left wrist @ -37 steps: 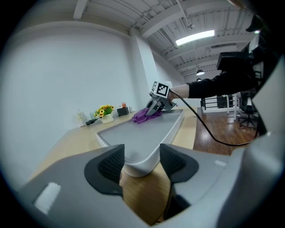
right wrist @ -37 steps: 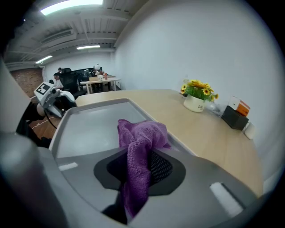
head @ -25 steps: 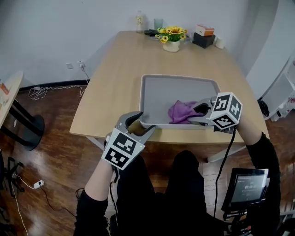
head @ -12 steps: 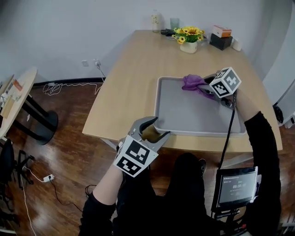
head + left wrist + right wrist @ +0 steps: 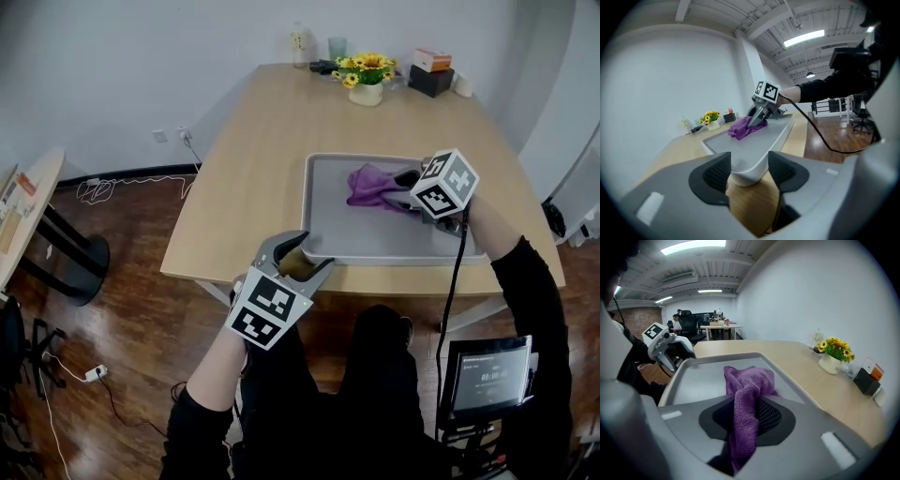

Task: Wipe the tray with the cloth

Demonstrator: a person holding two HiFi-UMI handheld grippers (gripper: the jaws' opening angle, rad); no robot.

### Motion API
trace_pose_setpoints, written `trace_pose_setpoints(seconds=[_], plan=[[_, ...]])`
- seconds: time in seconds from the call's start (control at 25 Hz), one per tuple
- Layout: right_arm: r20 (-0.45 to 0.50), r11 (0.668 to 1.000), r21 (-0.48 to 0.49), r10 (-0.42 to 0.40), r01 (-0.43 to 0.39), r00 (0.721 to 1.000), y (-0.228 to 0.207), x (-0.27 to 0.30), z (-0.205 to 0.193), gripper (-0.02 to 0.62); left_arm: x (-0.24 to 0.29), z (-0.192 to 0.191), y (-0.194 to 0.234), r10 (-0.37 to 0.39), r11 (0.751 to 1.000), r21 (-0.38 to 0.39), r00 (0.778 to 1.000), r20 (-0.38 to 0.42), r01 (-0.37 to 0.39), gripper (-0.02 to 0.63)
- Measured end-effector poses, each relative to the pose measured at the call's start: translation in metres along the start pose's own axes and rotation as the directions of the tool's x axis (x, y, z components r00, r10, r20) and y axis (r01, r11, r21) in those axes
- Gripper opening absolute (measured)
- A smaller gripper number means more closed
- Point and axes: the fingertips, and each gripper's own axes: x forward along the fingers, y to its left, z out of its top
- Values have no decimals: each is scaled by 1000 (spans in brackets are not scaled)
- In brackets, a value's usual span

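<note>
My left gripper (image 5: 312, 260), low and left of centre in the head view, is clamped on the near-left corner of the tray (image 5: 375, 234), with the rim between its pads. I judge this grip is there to stop the tray sliding on the table (image 5: 262, 141) under the wiping. The right gripper (image 5: 405, 190), right of centre, has its jaws pressed together on the purple cloth (image 5: 368, 184). One fold is trapped between the pads, and the rest lies bunched ahead on the tray floor, in the upper half. The gripper tilts downward, which I read as keeping the cloth pressed to the surface. I can't tell which parts are already wiped.
</note>
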Motion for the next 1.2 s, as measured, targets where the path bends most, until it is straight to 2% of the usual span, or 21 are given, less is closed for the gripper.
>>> trace_pose_setpoints(seconds=[0.16, 0.32, 0.4, 0.52, 0.72, 0.88, 0.96, 1.12, 1.2], plan=[[3, 992, -54, 113, -112, 994, 65, -8, 0, 77, -3, -1, -1, -3, 1000, -3, 1000, -1, 3, 235], [-21, 967, -113, 227, -228, 974, 116, -15, -1, 77, -2, 2, -3, -1, 1000, -1, 1000, -2, 1, 235], [-40, 957, -132, 254, -257, 966, 126, -16, -1, 75, -2, 3, -3, -2, 1000, 0, 1000, -3, 2, 235], [-68, 951, -148, 265, -273, 962, 115, -12, 2, 77, -3, 4, -3, -3, 1000, -1, 1000, -1, 3, 235], [-44, 972, -100, 209, -213, 977, 50, 14, 20, 78, -4, 6, -7, -4, 1000, 6, 1000, 7, 4, 235], [-37, 997, -39, 62, -63, 997, -29, 36, 33, 78, -5, 6, -8, -18, 1000, -5, 1000, 9, 18, 235], [-40, 1000, -18, -7, 6, 999, -56, 44, 37, 78, -6, 5, -7, -18, 1000, -4, 1000, 10, 18, 235], [-46, 999, -20, -35, 34, 998, -52, 47, 42, 77, -5, 3, -5, -14, 1000, -6, 1000, 11, 14, 235], [-28, 999, -44, 19, -20, 999, -22, 44, 44, 77, -6, 3, -5, -11, 1000, -3, 1000, 11, 12, 235]])
